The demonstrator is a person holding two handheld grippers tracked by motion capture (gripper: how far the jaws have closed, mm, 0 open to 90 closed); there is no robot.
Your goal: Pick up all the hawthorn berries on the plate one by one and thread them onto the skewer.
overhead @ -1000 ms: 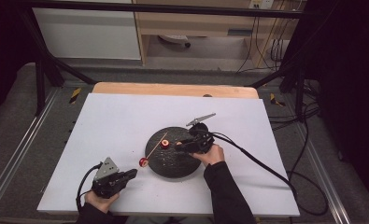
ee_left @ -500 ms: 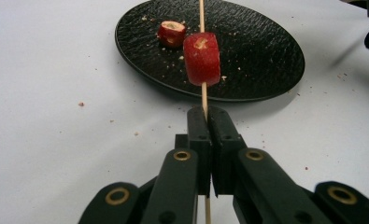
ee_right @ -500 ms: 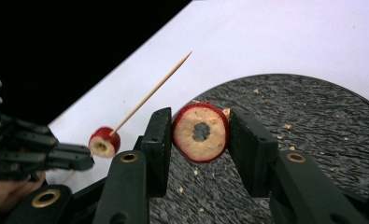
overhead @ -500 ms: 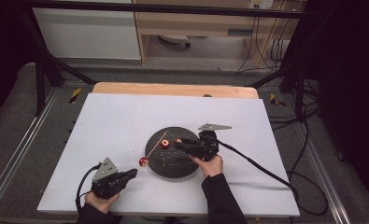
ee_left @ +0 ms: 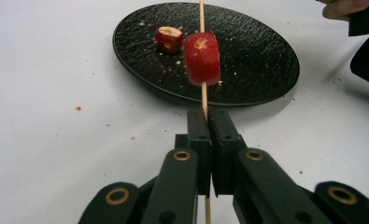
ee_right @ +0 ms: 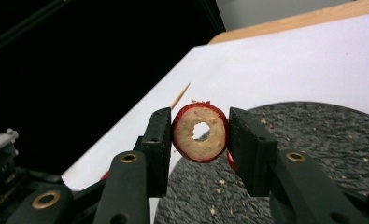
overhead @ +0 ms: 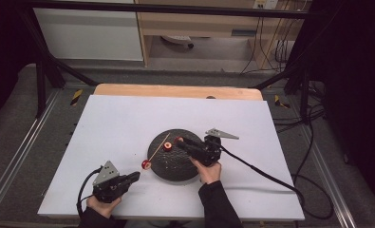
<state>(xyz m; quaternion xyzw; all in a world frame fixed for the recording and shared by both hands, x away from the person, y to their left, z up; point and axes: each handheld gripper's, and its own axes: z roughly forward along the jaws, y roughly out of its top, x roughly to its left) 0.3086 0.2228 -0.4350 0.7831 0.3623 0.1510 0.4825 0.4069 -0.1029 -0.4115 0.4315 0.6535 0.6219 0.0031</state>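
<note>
My left gripper (ee_left: 205, 116) is shut on the lower end of a thin wooden skewer (ee_left: 202, 14), with a red cylindrical piece (ee_left: 202, 58) threaded on it just above the jaws. In the high view this gripper (overhead: 136, 175) rests near the table's front left, and the skewer (overhead: 160, 146) slants up over a black plate (overhead: 175, 168). A second red piece (ee_left: 168, 38) lies on the plate. My right gripper (ee_right: 200, 133) is shut on a red ring slice (ee_right: 191, 140) with a hole through its middle. It hovers over the plate beside the skewer's tip (ee_right: 180, 98).
The plate stands on a white board (overhead: 128, 123) that covers a wooden table (overhead: 175, 90). Crumbs lie scattered on the plate and the board. A black cable (overhead: 261, 171) trails right from the right gripper. Metal rails and dark frame posts run along both sides.
The right hand has shifted toward the near side and swung its gripper round, with the ring slice kept close to the skewer. The left gripper and skewer have not moved.
</note>
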